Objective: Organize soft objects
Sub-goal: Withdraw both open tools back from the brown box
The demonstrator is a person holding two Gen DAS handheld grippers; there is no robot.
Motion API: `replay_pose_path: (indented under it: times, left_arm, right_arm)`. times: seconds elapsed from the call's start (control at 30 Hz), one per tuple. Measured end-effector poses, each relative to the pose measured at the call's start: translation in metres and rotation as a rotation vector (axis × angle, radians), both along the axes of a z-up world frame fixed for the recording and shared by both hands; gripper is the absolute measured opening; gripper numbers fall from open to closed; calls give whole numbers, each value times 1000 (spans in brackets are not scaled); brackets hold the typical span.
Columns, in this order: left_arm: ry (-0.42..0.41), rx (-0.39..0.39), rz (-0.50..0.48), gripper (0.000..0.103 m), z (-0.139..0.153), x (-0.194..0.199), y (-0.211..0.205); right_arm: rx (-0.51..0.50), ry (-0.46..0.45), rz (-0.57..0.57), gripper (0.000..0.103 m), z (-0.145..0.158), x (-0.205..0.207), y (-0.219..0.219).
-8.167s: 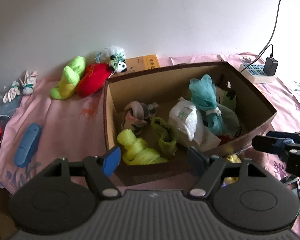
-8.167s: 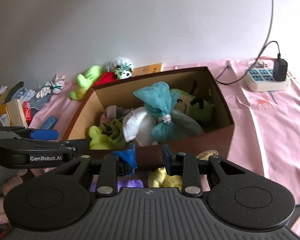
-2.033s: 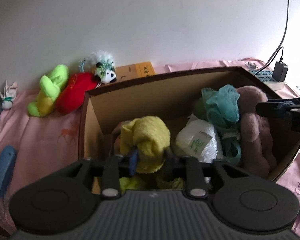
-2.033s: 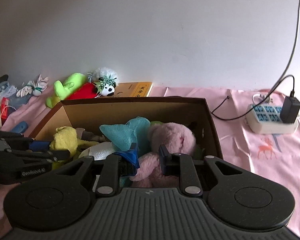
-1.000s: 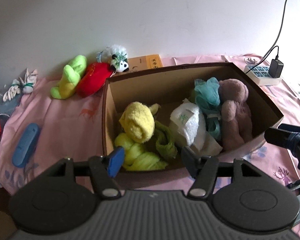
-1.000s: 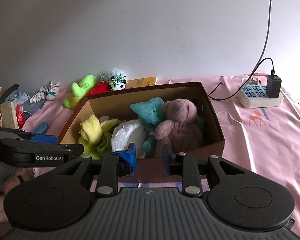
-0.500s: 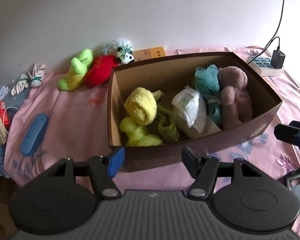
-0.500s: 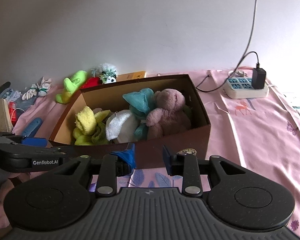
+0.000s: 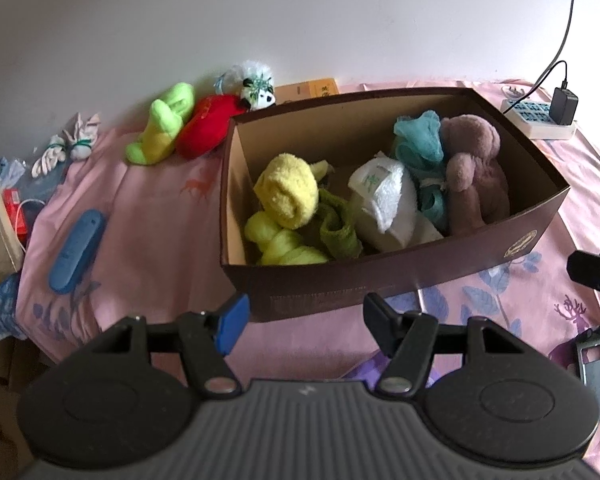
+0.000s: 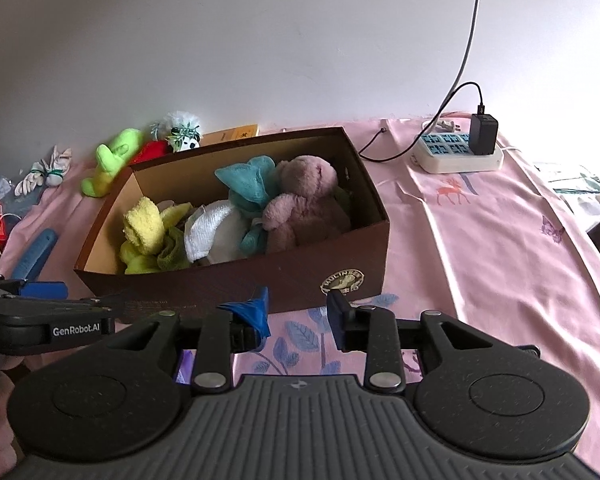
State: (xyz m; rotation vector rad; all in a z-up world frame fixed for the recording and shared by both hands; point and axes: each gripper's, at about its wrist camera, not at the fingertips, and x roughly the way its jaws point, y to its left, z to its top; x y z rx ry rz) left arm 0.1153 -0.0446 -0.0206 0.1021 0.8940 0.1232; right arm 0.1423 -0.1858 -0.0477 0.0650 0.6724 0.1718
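Soft things packed in the brown box [image 9: 380, 280].
Left tongs [image 9: 304, 316] and right tongs [image 10: 298, 312] are held spread and empty before it, above the pink cloth [image 10: 500, 248].

The brown box [image 9: 400, 280] holds a yellow towel [image 9: 288, 190], a white cloth [image 9: 384, 196], a teal puff [image 9: 418, 140] and a dusty-pink bear [image 9: 474, 160]. The pink bedsheet [image 10: 480, 240] is printed with blue leaves and deer.
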Motion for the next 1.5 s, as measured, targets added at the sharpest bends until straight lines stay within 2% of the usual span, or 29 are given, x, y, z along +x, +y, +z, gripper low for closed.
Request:
replay_pose_path:
  times: [0.23, 0.63, 0.83, 1.07, 1.5]
  left_arm:
    - [20, 15, 13, 66, -3, 1, -6]
    - [52, 9, 129, 66, -5, 1, -6]
    - [56, 13, 149, 66, -5, 0, -10]
    - [66, 29, 123, 66, -7, 0, -15]
    - [51, 38, 35, 66, -3, -1, -27]
  right_arm:
    - [-14, 41, 28, 15, -4, 5, -1]
    - [-37, 106, 99, 16, -8, 27, -1]
    - [-28, 141, 126, 16, -10, 28, -1]
    - [-13, 164, 124, 17, -11, 24, -6]
    - [-10, 162, 46, 17, -10, 8, -18]
